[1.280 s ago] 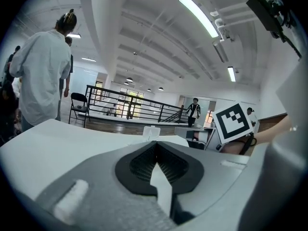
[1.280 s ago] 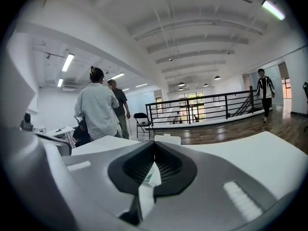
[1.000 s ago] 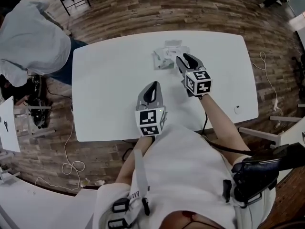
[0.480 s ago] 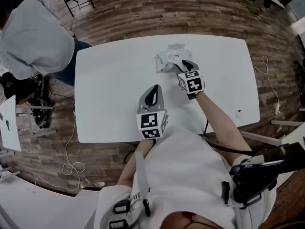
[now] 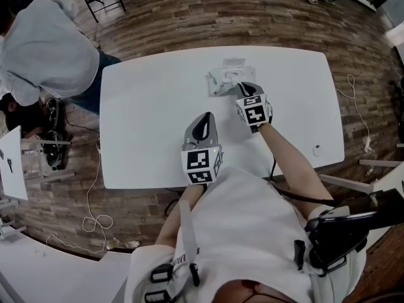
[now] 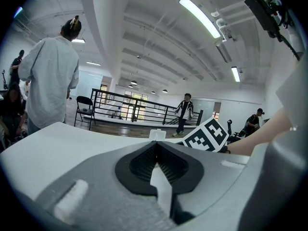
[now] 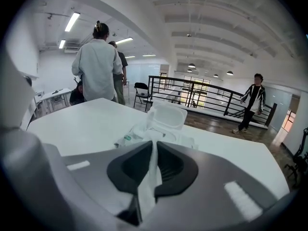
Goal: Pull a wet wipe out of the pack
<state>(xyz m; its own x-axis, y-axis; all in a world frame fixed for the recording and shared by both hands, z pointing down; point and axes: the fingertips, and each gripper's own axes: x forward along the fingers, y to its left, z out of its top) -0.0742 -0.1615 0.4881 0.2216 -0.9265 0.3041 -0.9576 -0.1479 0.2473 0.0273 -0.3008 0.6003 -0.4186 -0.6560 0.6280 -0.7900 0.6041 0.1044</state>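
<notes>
Reviewer: Right claw (image 5: 243, 88) status?
Me: Closing on the wet wipe (image 7: 152, 170). I've pinched it where it sticks up from the pack (image 5: 226, 79), lid (image 7: 167, 115) flipped open, ready to pull. Left claw (image 5: 201, 117) is narrow, empty, parked near me.
Reviewer: Surroundings?
Me: White tabletop (image 5: 151, 125), pack on its far side. Wood-plank floor (image 5: 189, 17), person (image 5: 44, 49) standing at the corner.

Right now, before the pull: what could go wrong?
1. Nothing pins the wet wipe pack: the left gripper hangs apart from it, so the pack may lift with the pull.
2. The right gripper is closing its jaws on a thin fold of wet wipe; it may slip or tear.
</notes>
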